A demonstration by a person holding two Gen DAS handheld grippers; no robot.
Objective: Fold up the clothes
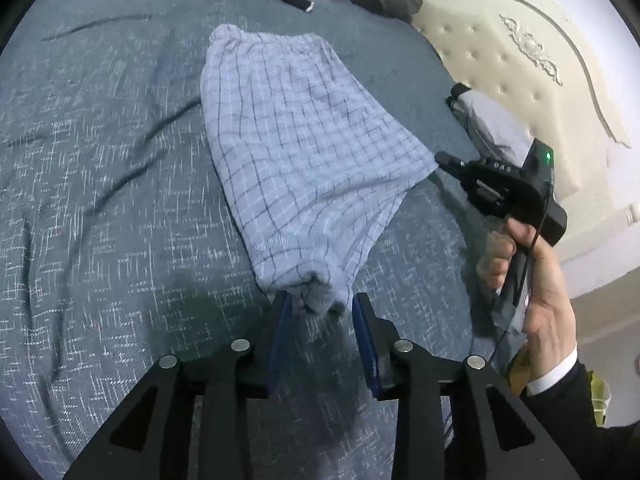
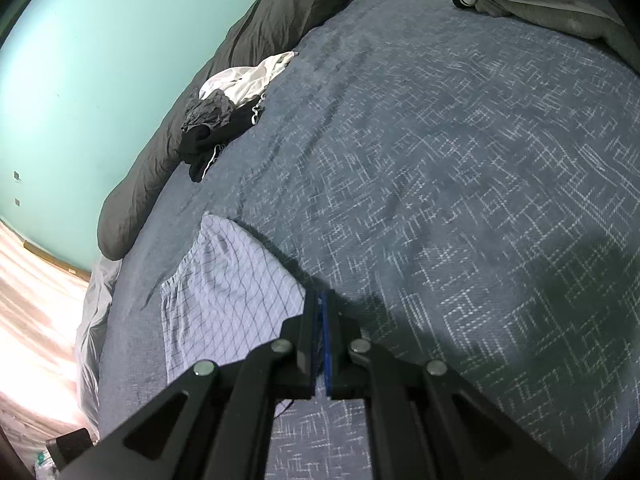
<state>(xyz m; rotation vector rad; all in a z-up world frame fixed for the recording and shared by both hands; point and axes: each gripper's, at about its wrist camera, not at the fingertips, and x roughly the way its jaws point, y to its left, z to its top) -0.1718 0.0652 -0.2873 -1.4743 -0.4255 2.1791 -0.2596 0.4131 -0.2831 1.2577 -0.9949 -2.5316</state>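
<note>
While the pale lilac checked cotton shorts [image 1: 304, 152] lie folded on the blue-grey woven bedspread [image 1: 100, 200], the left gripper [image 1: 320, 308] stands part open, its blue pads either side of the bunched near corner but not pressing it; that hand would do well to back straight off so the fold is not dragged. Further right, the right gripper [image 2: 321, 312] is closed at the garment's side corner, apparently pinching the hem, and should let go only once the cloth lies flat.
</note>
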